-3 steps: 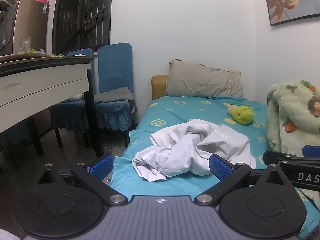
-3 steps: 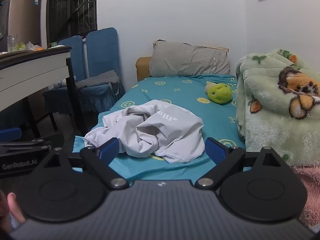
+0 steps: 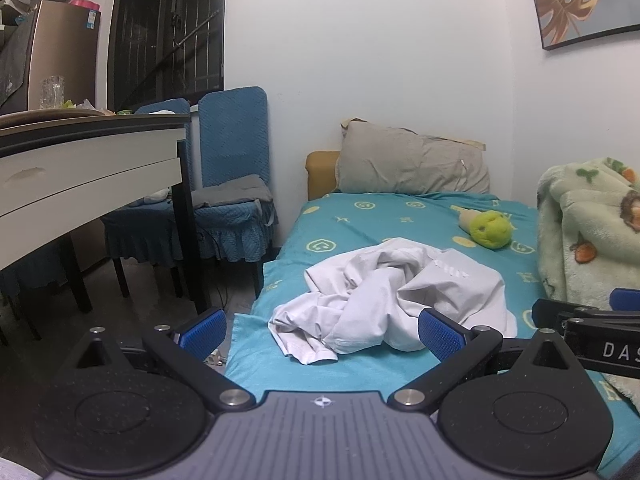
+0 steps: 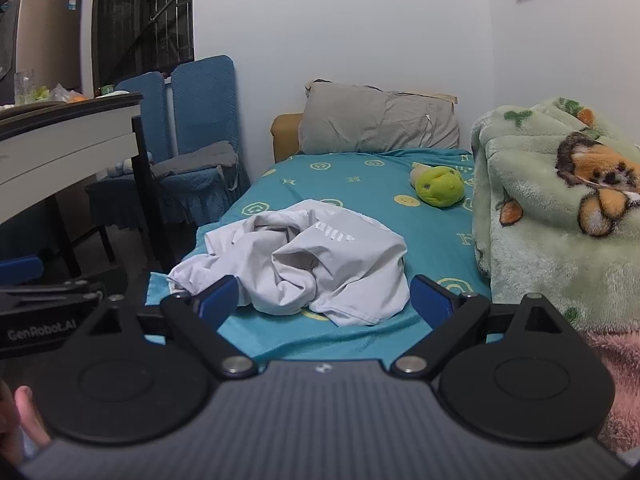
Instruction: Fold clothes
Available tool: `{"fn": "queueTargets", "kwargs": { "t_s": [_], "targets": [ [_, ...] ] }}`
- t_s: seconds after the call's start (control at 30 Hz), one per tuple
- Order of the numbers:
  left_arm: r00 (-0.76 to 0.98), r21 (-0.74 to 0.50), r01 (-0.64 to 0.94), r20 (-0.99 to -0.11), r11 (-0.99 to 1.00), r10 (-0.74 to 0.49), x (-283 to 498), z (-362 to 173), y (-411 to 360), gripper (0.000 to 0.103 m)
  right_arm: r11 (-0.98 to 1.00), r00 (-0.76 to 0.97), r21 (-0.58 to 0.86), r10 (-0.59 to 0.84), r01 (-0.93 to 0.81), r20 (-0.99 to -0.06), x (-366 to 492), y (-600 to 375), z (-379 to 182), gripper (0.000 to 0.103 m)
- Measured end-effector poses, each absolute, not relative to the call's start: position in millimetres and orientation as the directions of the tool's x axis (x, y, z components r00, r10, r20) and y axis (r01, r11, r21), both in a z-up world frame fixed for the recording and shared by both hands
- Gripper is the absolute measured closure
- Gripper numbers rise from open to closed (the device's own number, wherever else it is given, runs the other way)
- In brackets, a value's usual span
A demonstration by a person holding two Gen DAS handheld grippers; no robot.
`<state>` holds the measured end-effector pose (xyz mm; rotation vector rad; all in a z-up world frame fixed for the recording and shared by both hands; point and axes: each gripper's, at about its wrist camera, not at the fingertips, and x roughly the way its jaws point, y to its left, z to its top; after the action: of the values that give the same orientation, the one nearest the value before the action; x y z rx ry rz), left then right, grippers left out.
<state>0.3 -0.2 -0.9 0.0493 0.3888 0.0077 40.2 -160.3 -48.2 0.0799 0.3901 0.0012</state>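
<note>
Lying crumpled near the foot of the teal bed [image 3: 360, 216]: a white garment [image 3: 392, 300] awaiting folding.
Left wrist view: the left tongs [image 3: 320, 332] are hovering released, short of the garment, holding nothing. Right wrist view: the right tongs [image 4: 324, 300] are likewise gaping empty before the garment [image 4: 304, 264]; a green plush toy [image 4: 438, 186] and a folded blanket [image 4: 560, 208] are lying beyond it.

Open way: bare bed [image 3: 352, 224] sheet in front of and behind white shirt [image 3: 384, 300].
Right: big fluffy blanket [image 4: 560, 216] blocks.
Left: table [image 3: 80, 176], chairs [image 3: 228, 184] near bed edge.
</note>
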Motion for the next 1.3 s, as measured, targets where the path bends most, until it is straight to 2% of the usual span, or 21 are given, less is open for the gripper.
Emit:
{"fn": "queueTargets", "kwargs": {
  "t_s": [0.53,1.17,1.3],
  "targets": [
    [0.939,0.054,0.026,-0.345,0.998,-0.005,-3,-2,-1,0.000,0.996,0.921,0.080,0.009,0.024,-0.389,41,-162,-48,0.009],
    [0.931,0.036,0.019,-0.365,0.999,-0.004,4,-7,4,0.000,0.995,0.925,0.095,0.010,0.028,-0.381,43,-162,-51,0.009],
    [0.931,0.033,0.032,-0.365,0.999,-0.017,4,-8,4,0.000,0.994,0.913,0.094,-0.015,0.058,-0.407,52,-162,-50,0.009]
  ]
}}
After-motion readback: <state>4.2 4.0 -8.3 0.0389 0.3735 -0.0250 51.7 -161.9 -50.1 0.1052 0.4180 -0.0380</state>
